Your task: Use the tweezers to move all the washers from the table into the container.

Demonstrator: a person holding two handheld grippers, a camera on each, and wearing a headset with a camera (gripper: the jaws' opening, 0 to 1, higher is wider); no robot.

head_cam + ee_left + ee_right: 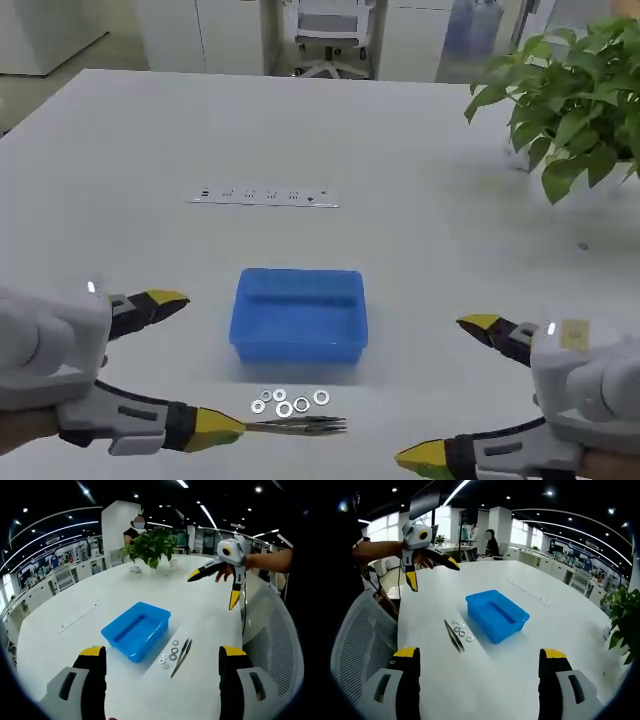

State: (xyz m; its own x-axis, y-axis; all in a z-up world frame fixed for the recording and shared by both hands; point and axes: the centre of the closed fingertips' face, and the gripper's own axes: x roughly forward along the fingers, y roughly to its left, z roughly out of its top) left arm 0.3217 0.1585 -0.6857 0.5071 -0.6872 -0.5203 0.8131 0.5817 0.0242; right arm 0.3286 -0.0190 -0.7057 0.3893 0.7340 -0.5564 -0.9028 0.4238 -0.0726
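Washers [290,402]: small cluster on the white table [420,200], just in front of the blue container [299,313]. Tweezers [300,426] lie beside them on the near side. Left gripper [190,362] is left of the cluster, right gripper [447,390] well to its right. Both have jaws spread wide and hold nothing.

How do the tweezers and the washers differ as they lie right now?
The tweezers are one long, thin tool; the washers are several small rings. The washers cluster nearer the blue container; the tweezers lie beyond them, farther from it. Both look metallic and rest on the white table, outside the container.
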